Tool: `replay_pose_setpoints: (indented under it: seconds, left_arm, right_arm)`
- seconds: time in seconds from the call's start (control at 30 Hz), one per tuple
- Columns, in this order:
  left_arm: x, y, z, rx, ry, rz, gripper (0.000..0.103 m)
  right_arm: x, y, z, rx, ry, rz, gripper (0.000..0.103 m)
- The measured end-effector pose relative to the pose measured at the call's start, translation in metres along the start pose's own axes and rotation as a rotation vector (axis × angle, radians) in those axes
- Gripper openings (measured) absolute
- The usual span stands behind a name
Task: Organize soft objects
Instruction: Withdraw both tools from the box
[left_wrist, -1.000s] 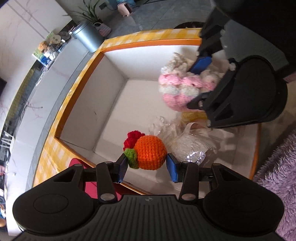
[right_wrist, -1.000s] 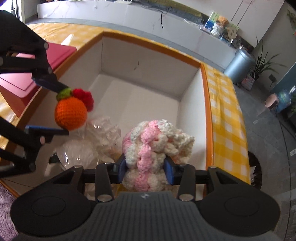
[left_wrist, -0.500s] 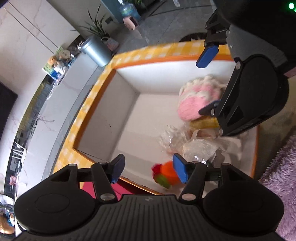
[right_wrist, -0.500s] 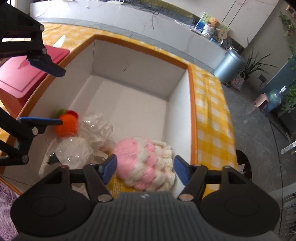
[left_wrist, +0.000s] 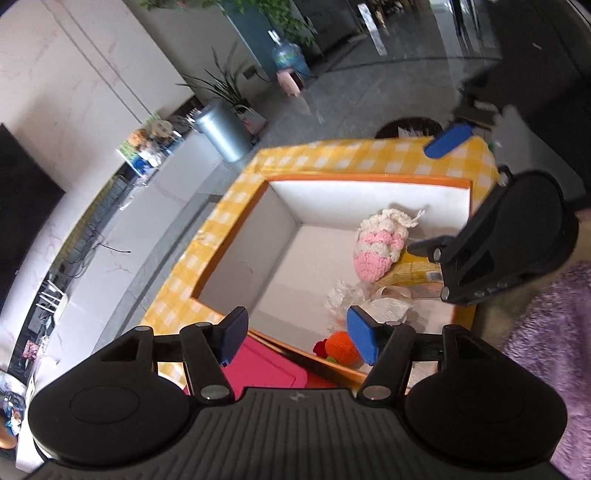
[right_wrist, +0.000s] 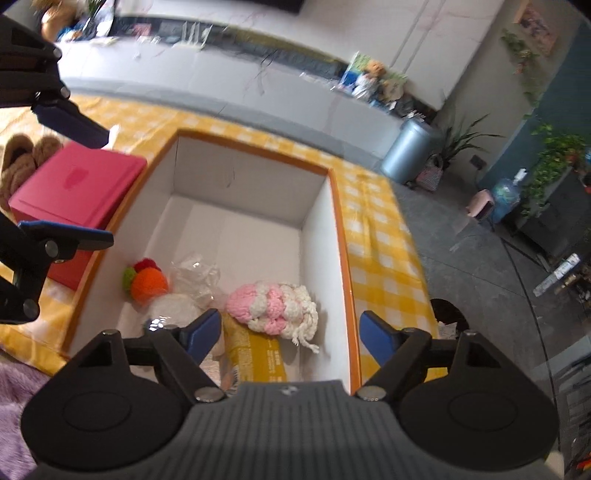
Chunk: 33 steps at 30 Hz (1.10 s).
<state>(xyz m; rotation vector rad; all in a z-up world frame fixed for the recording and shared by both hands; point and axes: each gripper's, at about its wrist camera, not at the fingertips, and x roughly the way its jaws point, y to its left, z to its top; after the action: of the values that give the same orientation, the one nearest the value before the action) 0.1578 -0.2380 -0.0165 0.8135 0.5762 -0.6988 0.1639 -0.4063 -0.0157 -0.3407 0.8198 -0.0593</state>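
An orange crocheted ball (left_wrist: 341, 347) with red and green tufts lies on the floor of the white box (left_wrist: 258, 236), at its near left corner (right_wrist: 147, 282). A pink and white crocheted piece (right_wrist: 273, 306) lies by the box's right wall (left_wrist: 380, 247), partly on a yellow packet (right_wrist: 255, 354). My left gripper (left_wrist: 298, 338) hangs open above the box's near edge, nothing between its pads. My right gripper (right_wrist: 290, 336) is over the pink piece with its jaws opening and nothing between them.
Crumpled clear plastic bags (right_wrist: 195, 277) sit between the two toys. A pink box (right_wrist: 77, 184) stands left of the white box on a yellow checked cloth (right_wrist: 376, 236). Brown fluffy slippers (right_wrist: 22, 158) lie beyond it. Purple fluffy fabric (left_wrist: 546, 332) lies at the near side.
Both grippers opened and let go of their toys, which dropped onto the box floor. Both grippers then rose and drew back from the box.
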Motion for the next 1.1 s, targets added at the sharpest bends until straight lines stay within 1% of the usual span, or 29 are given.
replay_pose_setpoints:
  seconds: [0.13, 0.27, 0.43, 0.6, 0.77, 0.93, 1.1]
  left_arm:
    - [-0.029, 0.0, -0.014, -0.056, -0.036, -0.002, 0.073]
    - [-0.053, -0.007, -0.037, -0.116, -0.052, 0.032, 0.073]
    - [-0.071, -0.011, -0.067, -0.208, -0.041, 0.079, 0.073]
    - [-0.086, -0.004, -0.096, -0.334, -0.04, 0.097, 0.073]
    - [-0.097, 0.006, -0.128, -0.445, -0.036, 0.127, 0.073]
    - [-0.103, 0.011, -0.163, -0.521, 0.012, 0.178, 0.073]
    - [-0.112, 0.021, -0.196, -0.597, 0.044, 0.196, 0.073]
  right_arm:
    - [-0.033, 0.009, -0.016, 0.073, -0.074, 0.0, 0.083]
    - [-0.056, 0.025, -0.035, 0.146, -0.12, 0.019, 0.085]
    - [-0.071, 0.05, -0.056, 0.29, -0.144, 0.058, 0.085]
    - [-0.075, 0.083, -0.068, 0.354, -0.141, 0.08, 0.085]
    - [-0.083, 0.109, -0.079, 0.356, -0.15, 0.09, 0.086]
    - [-0.086, 0.132, -0.076, 0.303, -0.159, 0.095, 0.087]
    - [-0.085, 0.152, -0.072, 0.294, -0.173, 0.128, 0.088]
